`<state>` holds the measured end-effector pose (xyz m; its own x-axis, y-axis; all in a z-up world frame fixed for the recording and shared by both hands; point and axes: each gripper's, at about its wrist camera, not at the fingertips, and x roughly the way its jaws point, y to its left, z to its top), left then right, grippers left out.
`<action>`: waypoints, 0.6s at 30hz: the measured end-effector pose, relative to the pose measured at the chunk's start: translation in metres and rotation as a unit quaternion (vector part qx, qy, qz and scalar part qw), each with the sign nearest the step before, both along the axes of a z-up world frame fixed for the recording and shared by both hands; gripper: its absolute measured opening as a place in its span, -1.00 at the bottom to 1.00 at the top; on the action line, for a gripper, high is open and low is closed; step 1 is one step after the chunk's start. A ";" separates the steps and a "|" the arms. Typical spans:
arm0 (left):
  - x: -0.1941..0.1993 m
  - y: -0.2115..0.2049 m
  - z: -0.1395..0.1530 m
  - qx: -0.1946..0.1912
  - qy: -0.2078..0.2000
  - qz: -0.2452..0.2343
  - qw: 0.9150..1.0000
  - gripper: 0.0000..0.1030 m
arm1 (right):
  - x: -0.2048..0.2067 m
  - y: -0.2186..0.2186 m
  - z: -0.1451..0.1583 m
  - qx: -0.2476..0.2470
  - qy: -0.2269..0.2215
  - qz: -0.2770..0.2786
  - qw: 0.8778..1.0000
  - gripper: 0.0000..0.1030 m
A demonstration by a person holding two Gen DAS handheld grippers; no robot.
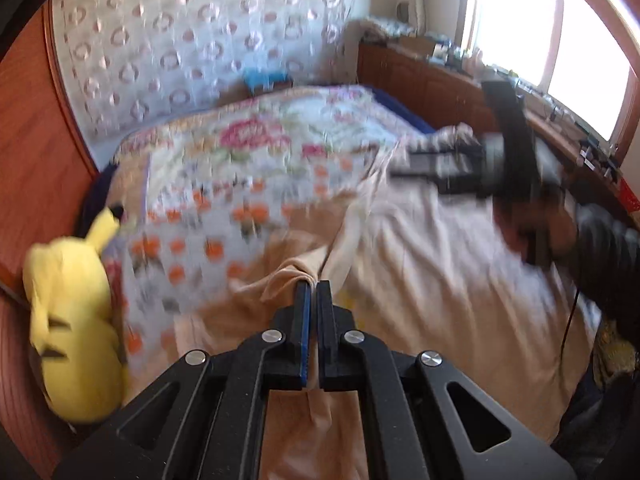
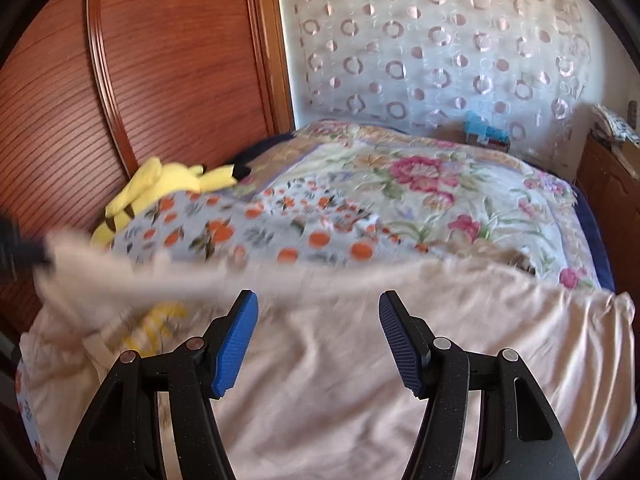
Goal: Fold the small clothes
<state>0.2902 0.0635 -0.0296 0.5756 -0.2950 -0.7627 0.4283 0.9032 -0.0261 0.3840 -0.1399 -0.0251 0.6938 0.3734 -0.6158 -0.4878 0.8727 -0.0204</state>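
Observation:
A pale beige garment (image 1: 348,236) lies stretched over the bed. My left gripper (image 1: 313,285) is shut on a bunched edge of it, with cloth running between the fingers and under the gripper. In the right wrist view the same garment (image 2: 224,276) shows as a blurred band running left to the left gripper (image 2: 24,252). My right gripper (image 2: 318,300) is open and empty above the beige cloth. In the left wrist view the right gripper (image 1: 404,170) shows blurred at the right, near the garment's far end.
A yellow plush toy (image 1: 68,320) lies at the bed's left edge by a wooden wardrobe (image 2: 120,80). A floral quilt (image 2: 420,184) and an orange-patterned cloth (image 2: 240,232) cover the far bed. A wooden sideboard (image 1: 420,80) stands under the window.

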 end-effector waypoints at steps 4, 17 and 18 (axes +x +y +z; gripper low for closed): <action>-0.007 0.002 -0.028 -0.006 0.023 0.016 1.000 -0.93 | 0.030 0.016 0.002 0.019 0.043 0.030 0.998 0.26; 0.003 0.009 -0.044 -0.007 0.028 0.028 0.999 -0.93 | 0.093 0.071 -0.039 0.001 0.180 0.123 0.976 -0.37; 0.005 0.010 -0.044 -0.007 0.028 0.028 0.999 -0.93 | 0.098 0.074 -0.035 -0.004 0.179 0.125 0.976 -0.45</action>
